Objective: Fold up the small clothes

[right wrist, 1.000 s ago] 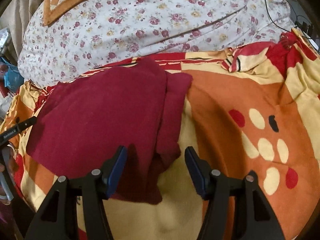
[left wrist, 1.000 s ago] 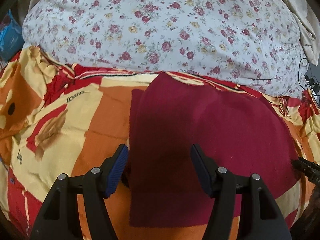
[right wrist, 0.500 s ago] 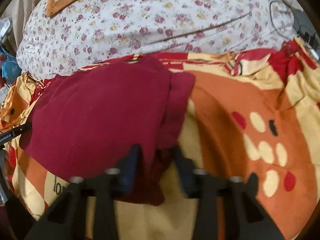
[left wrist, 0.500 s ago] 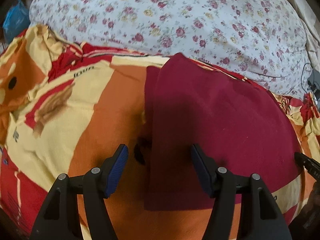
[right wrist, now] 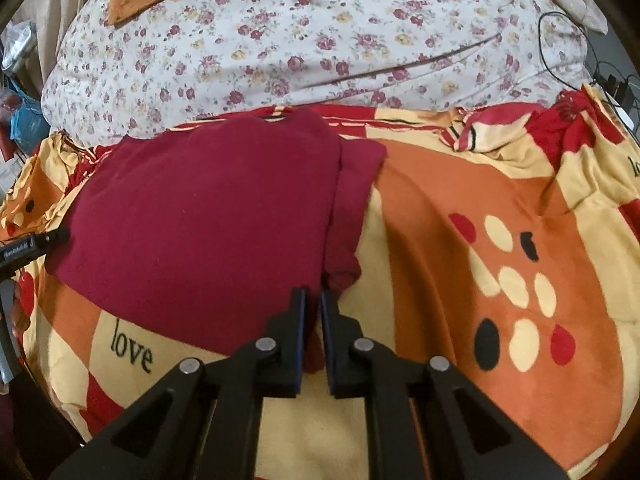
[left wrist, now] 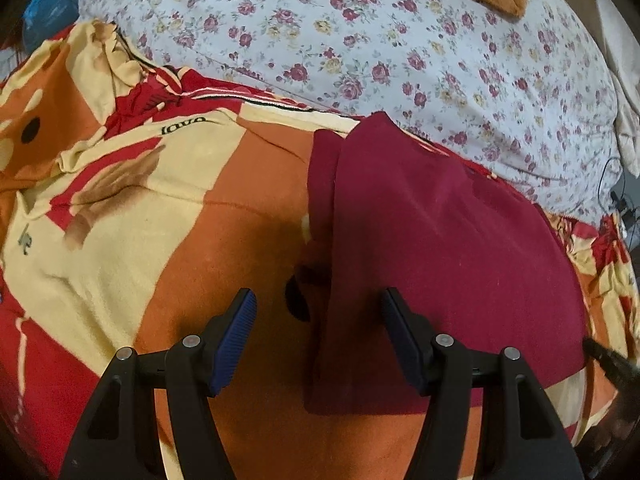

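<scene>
Left wrist view: your left gripper (left wrist: 318, 334) hangs wide open and empty over the near left edge of the maroon garment (left wrist: 440, 248), which lies partly folded on the patterned blanket (left wrist: 160, 216). Right wrist view: your right gripper (right wrist: 313, 324) is pinched nearly closed at the maroon garment's (right wrist: 208, 216) near right edge, apparently gripping cloth, with more folds left.
</scene>
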